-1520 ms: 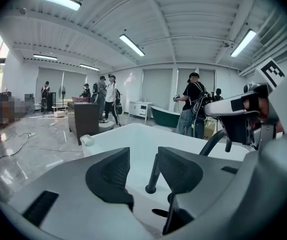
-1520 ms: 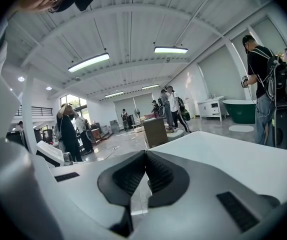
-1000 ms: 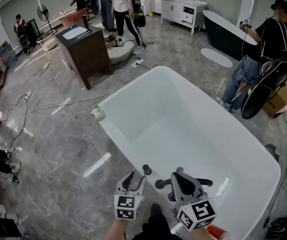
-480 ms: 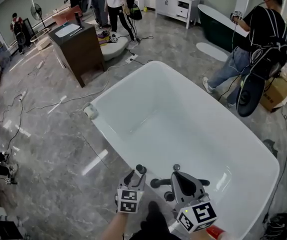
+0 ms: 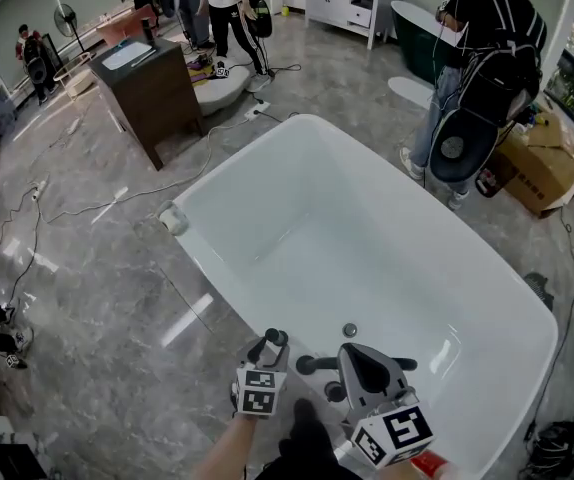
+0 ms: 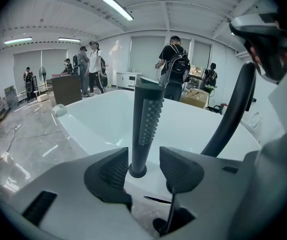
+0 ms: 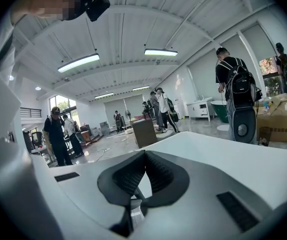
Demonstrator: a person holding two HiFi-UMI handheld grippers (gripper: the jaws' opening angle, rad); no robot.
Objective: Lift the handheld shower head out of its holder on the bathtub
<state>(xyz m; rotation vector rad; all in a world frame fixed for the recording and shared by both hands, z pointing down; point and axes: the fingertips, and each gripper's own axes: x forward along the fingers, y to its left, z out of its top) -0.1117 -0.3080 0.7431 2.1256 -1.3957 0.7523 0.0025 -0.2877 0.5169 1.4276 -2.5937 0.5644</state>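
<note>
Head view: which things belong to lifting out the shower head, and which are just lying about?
Job: shower head, its holder, bathtub, left claw (jaws just opening wider, shower head between them).
Lying about: dark cabinet, cardboard box, floor cables, white vanity.

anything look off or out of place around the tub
Nothing stands out at the tub: the shower head stands upright in its holder on the rim, and no spill or damage shows. The only untidy thing is loose cables trailing over the floor beside it.
</note>
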